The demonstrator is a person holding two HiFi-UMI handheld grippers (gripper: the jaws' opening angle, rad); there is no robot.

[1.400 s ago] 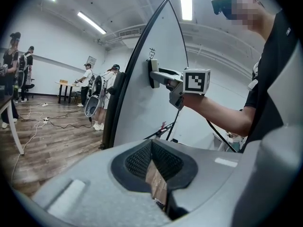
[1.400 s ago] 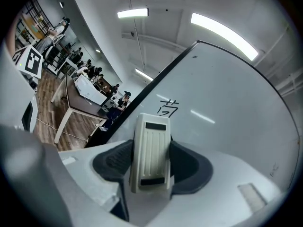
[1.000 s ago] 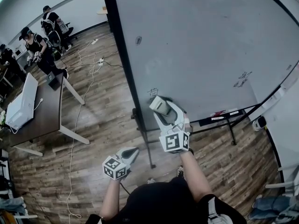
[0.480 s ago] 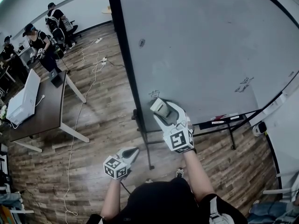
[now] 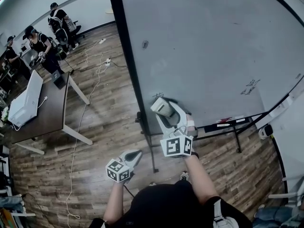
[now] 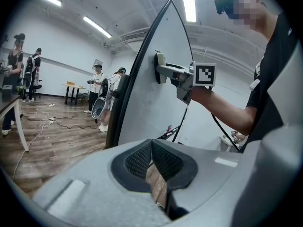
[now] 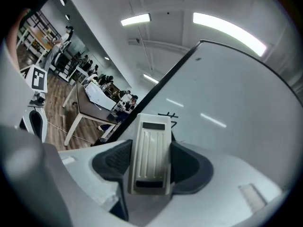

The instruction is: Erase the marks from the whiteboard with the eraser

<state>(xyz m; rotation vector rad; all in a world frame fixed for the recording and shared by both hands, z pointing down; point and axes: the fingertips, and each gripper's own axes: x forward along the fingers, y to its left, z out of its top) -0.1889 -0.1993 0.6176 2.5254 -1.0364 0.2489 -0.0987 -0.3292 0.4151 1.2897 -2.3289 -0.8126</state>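
The eraser (image 7: pixel 150 152) lies against the lower left part of the whiteboard (image 5: pixel 204 46), just under a small dark mark (image 7: pixel 168 117). The right gripper (image 5: pixel 164 112) clamps the eraser between its jaws. The left gripper (image 5: pixel 134 154) hangs lower, away from the whiteboard, with its jaws closed on nothing.

Slid the eraser (image 5: pixel 160 106) slightly up and left across the whiteboard (image 5: pixel 204 46), nearer the small black mark (image 5: pixel 158 95); swung the rear of the right gripper (image 5: pixel 164 111) leftward.

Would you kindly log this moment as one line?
right gripper: shut on eraser | eraser: at whiteboard, by mark | left gripper: shut, empty
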